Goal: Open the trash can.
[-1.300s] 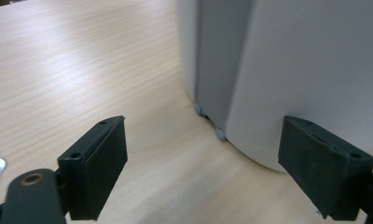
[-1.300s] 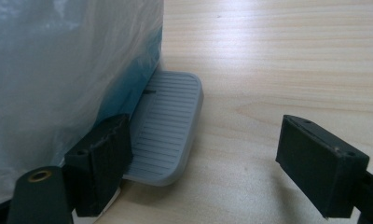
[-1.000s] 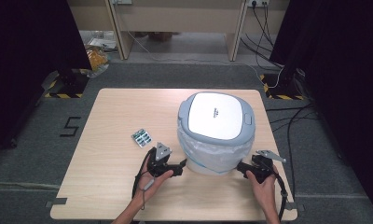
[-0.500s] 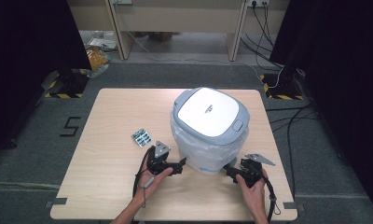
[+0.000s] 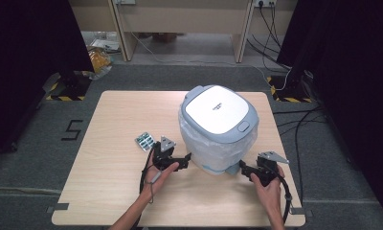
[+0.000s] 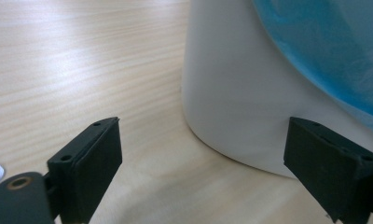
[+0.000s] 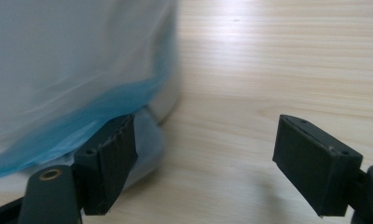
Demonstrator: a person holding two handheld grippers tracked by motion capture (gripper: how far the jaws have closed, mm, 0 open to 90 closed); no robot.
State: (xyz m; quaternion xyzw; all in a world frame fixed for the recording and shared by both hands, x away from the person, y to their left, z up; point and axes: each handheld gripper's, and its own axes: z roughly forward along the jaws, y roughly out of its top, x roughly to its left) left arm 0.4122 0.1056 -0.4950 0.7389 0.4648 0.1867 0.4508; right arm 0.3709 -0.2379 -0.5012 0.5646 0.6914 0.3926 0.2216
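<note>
Two claws flank the plastic-wrapped bin point(image 5: 218, 129) at mid-surface point(image 5: 118, 124): left claw point(image 5: 188, 157), jaws just opened then eased closer, empty; right claw point(image 5: 241, 168) open, empty. Bulky, probably light; film slippery, so grip low at the rigid base.

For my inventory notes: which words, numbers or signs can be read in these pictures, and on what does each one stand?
"5": dark figure on the grey floor, left of the table.
Lid of the white bin: small grey print, too small to read.
Blister pack: no print can be made out.
</note>
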